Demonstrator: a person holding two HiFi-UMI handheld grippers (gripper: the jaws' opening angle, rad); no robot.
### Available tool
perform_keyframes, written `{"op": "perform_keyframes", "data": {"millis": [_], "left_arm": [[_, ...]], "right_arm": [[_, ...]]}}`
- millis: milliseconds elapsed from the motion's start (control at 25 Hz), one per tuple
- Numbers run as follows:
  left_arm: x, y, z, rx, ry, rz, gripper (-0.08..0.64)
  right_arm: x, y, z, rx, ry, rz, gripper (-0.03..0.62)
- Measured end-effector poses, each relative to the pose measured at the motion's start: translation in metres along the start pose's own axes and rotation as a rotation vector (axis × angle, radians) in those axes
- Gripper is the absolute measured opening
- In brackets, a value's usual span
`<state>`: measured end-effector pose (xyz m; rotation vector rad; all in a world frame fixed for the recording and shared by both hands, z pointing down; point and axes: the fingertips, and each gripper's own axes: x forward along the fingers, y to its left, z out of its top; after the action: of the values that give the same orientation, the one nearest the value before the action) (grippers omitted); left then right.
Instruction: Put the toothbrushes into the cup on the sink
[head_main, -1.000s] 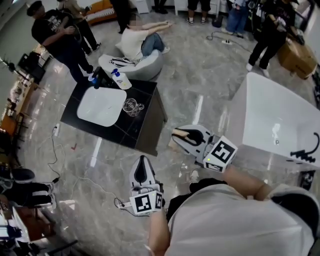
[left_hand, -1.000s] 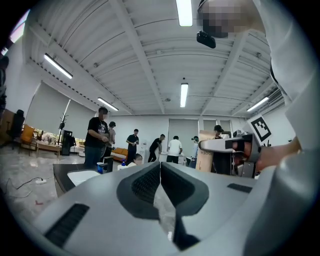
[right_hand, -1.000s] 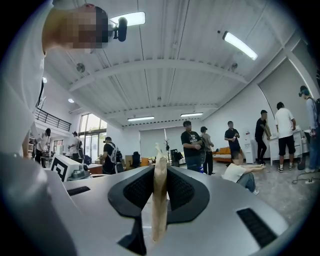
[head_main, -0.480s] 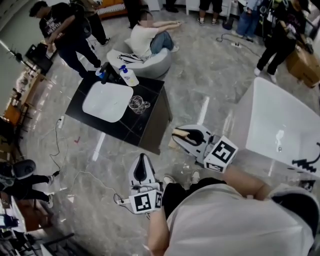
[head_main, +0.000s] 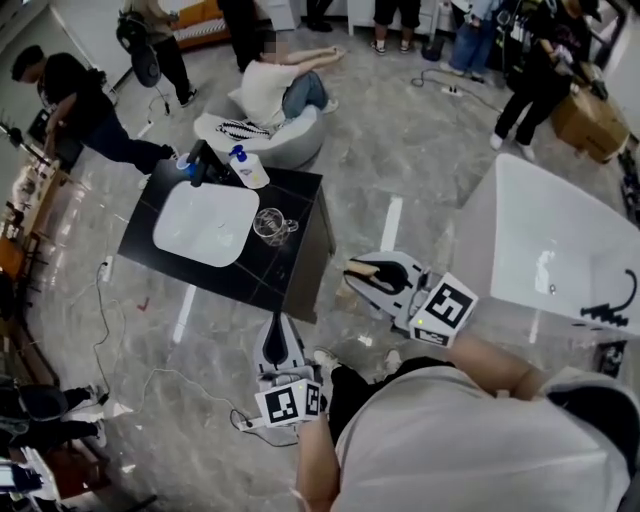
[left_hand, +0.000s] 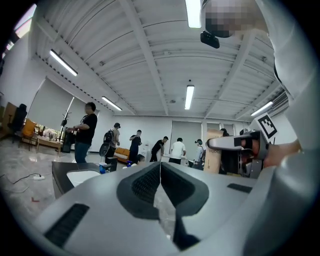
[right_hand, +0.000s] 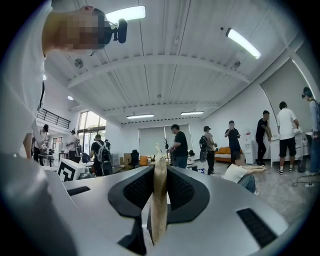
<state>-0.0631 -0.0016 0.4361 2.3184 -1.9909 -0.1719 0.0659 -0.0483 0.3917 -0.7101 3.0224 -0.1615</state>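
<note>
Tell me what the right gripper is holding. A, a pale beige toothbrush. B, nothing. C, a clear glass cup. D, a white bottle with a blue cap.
A: the right gripper has its jaws closed on the pale beige toothbrush, while the clear glass cup stands apart on the black counter.

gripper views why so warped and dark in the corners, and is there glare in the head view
Left gripper view and right gripper view: fisheye bend, beams curve, corners black, lamp blown out. Head view: sharp, bright streaks glare on the glossy floor.
</note>
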Motion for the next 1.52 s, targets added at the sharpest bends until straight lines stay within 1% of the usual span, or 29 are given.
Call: {"op": "perform_keyframes", "data": {"millis": [120, 360, 520, 680, 880, 1080, 1320, 1520], "left_arm": [[0.013, 0.018, 0.005, 0.0, -0.004, -0.022, 0.009], [0.041, 0.062, -0.002, -0.038, 0.008, -0.07, 0.009], [0.056, 0.081, -0.001, -0.054, 0.009, -0.114, 0.009], [0.065, 0.095, 0.003, -0.06, 0.009, -0.133, 0.009], [0.073, 0.101, 0.011, -0.049, 0.009, -0.11, 0.009], [0.076, 0.104, 0.016, -0.026, 0.004, -0.046, 0.009], [0.079, 0.095, 0.018, -0.009, -0.003, -0.011, 0.009], [0.079, 0.087, 0.023, 0.0, -0.015, 0.007, 0.009]], "right_arm": [[0.016, -0.003, 0.002, -0.007, 0.018, -0.023, 0.083], [0.067, -0.013, -0.002, -0.01, 0.035, -0.067, 0.083], [0.094, -0.017, -0.002, -0.022, 0.045, -0.093, 0.083], [0.114, -0.019, 0.002, -0.022, 0.043, -0.108, 0.083], [0.127, -0.025, 0.01, -0.013, 0.03, -0.079, 0.083], [0.131, -0.031, 0.019, -0.022, 0.013, -0.019, 0.083], [0.134, -0.041, 0.03, -0.039, -0.019, 0.022, 0.083], [0.137, -0.046, 0.031, -0.058, -0.017, 0.056, 0.083]]}}
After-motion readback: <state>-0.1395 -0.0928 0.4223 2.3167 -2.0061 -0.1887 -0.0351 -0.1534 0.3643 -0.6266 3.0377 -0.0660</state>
